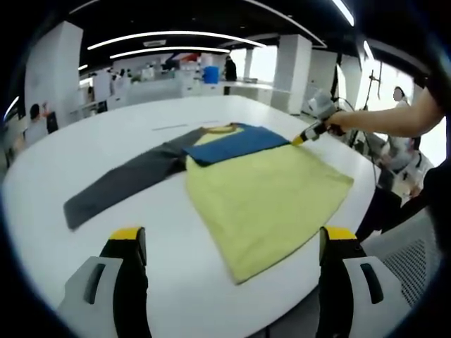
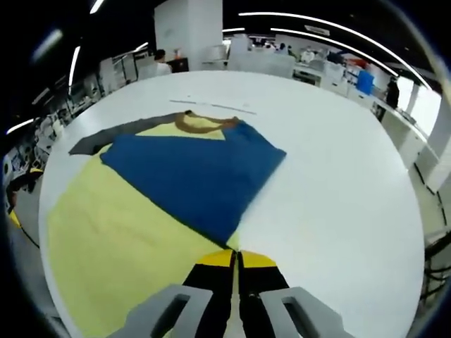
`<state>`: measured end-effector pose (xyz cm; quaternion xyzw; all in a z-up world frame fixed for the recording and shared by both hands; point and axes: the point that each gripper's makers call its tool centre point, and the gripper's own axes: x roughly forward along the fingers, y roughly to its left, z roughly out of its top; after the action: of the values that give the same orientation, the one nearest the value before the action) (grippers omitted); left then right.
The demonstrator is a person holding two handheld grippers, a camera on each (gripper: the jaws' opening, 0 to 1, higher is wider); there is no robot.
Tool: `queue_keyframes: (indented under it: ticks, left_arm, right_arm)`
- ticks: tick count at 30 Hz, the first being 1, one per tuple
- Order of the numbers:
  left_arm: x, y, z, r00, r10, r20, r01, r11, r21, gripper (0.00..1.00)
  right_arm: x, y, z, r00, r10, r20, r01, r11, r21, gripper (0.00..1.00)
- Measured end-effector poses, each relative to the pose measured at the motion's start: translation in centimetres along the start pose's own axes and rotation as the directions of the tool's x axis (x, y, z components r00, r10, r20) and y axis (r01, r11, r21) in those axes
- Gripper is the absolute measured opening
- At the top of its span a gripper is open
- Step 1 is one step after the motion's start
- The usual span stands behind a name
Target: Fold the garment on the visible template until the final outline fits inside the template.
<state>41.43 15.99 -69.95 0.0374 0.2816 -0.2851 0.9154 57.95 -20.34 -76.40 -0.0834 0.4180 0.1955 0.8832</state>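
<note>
A garment lies flat on the white table (image 1: 106, 134): a yellow body (image 1: 261, 197), a blue chest panel (image 1: 232, 144) and a grey sleeve (image 1: 120, 183) stretched out to the left. My left gripper (image 1: 232, 236) hovers open over the near table edge, short of the yellow hem, with nothing between its fingers. My right gripper (image 2: 236, 258) is shut on the garment's side edge, where the blue panel (image 2: 190, 176) meets the yellow body (image 2: 106, 239). The right gripper (image 1: 309, 134) also shows in the left gripper view, at the blue panel's right corner, held by a person's arm (image 1: 394, 116).
A thin line mark (image 2: 211, 105) lies on the table beyond the brown collar (image 2: 194, 123). White tabletop (image 2: 338, 183) spreads to the right of the garment. The table's rounded edge runs close by the yellow hem. Desks, pillars and people stand beyond the table.
</note>
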Motion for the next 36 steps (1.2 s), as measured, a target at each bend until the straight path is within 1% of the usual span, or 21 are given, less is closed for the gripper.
queue_keyframes:
  ticks: [7,9,10,12,14,16,17,18,22,23,26,28,30,31,34,36]
  left_arm:
    - [0.0,0.2,0.1,1.000,0.009,-0.003,-0.009,1.000,0.003,0.99]
    - [-0.1,0.3,0.1,1.000,0.010,-0.001,-0.010,1.000,0.002,0.99]
    - [-0.1,0.3,0.1,1.000,0.012,0.002,-0.012,1.000,0.000,0.99]
    - [-0.1,0.4,0.1,1.000,0.013,0.003,-0.013,1.000,0.000,0.99]
    - [-0.1,0.5,0.1,1.000,0.013,0.002,-0.013,1.000,0.001,0.99]
    - [-0.1,0.5,0.2,1.000,0.012,0.006,-0.012,1.000,0.000,0.99]
    - [0.0,0.5,0.3,1.000,0.010,0.009,-0.010,1.000,0.000,0.99]
    - [0.0,0.5,0.3,1.000,0.010,0.009,-0.010,1.000,0.000,0.99]
    - [0.0,0.4,0.5,1.000,0.005,0.011,-0.005,1.000,0.007,0.99]
    - [0.0,0.4,0.5,1.000,0.005,0.010,-0.005,1.000,0.009,0.99]
    - [0.0,0.5,0.5,1.000,0.005,0.009,-0.005,1.000,0.008,0.99]
    - [0.0,0.6,0.5,1.000,0.006,0.009,-0.006,1.000,0.008,0.99]
    - [-0.1,0.7,0.6,1.000,0.009,0.010,-0.010,1.000,0.007,0.99]
    - [-0.1,0.7,0.6,1.000,0.010,0.009,-0.010,1.000,0.008,0.99]
    - [-0.2,1.1,0.7,1.000,0.019,0.010,-0.019,1.000,0.007,0.99]
    - [-0.3,1.4,0.9,1.000,0.019,0.023,-0.019,1.000,-0.012,0.99]
  right_arm:
    - [-0.1,-0.3,0.0,1.000,0.003,0.005,-0.003,1.000,0.029,0.00]
    - [-0.2,-0.4,0.2,1.000,0.003,0.017,-0.004,0.998,0.057,0.00]
    - [-0.3,-0.4,0.3,1.000,0.007,0.025,-0.008,0.997,0.073,0.02]
    - [-0.6,-0.3,0.9,0.999,0.016,0.051,-0.019,0.997,0.071,0.09]
    - [-0.8,-0.1,1.4,0.997,0.024,0.074,-0.029,0.997,0.067,0.19]
    - [-1.1,0.5,2.1,0.994,0.048,0.102,-0.055,0.996,0.070,0.27]
    - [-1.3,1.0,2.5,0.990,0.073,0.122,-0.082,0.994,0.075,0.30]
    - [-1.4,1.3,2.8,0.988,0.081,0.133,-0.092,0.993,0.076,0.32]
    - [-2.0,2.2,3.5,0.981,0.110,0.162,-0.121,0.991,0.060,0.45]
    - [-2.1,2.6,3.7,0.978,0.123,0.167,-0.133,0.990,0.053,0.51]
    - [-2.6,3.6,4.1,0.971,0.154,0.184,-0.162,0.986,0.030,0.64]
    - [-2.9,4.2,4.3,0.965,0.177,0.192,-0.184,0.983,0.017,0.70]
    - [-3.3,4.8,4.3,0.962,0.196,0.190,-0.201,0.980,0.007,0.71]
    - [-3.5,5.0,4.3,0.961,0.202,0.191,-0.206,0.979,0.000,0.74]
    - [-4.5,6.2,4.6,0.948,0.238,0.209,-0.238,0.971,-0.024,0.83]
    - [-5.1,6.9,4.9,0.939,0.261,0.224,-0.257,0.965,-0.044,0.86]
